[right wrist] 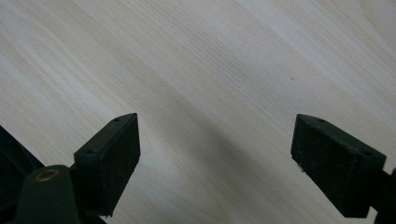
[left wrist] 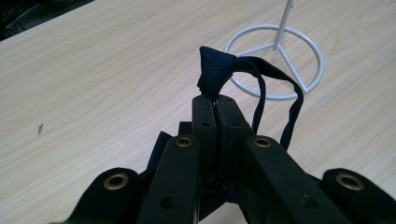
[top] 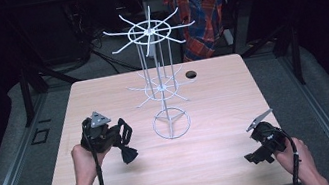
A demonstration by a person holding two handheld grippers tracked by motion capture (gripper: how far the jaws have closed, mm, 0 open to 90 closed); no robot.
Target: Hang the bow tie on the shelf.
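A dark navy cloth piece [left wrist: 215, 70] with thin loop straps [left wrist: 294, 100] is pinched between the jaws of my left gripper [left wrist: 215, 100], which is shut on it. In the high view that gripper [top: 121, 143] is held just above the table at the left, the cloth [top: 128, 154] dangling beneath it. A white wire hook stand [top: 157, 73] rises at the table's middle, its ring base [left wrist: 320, 60] just to the right of the cloth. My right gripper [top: 255, 156] hovers over the front right of the table; its jaws stand wide apart around bare wood, so this gripper [right wrist: 215, 158] is open.
The light wooden table [top: 217, 114] has a small round hole [top: 191, 74] near its far edge. The stand carries two tiers of radiating hooks [top: 150, 31]. A plaid garment [top: 198, 0] hangs behind the table. Dark frame posts flank both sides.
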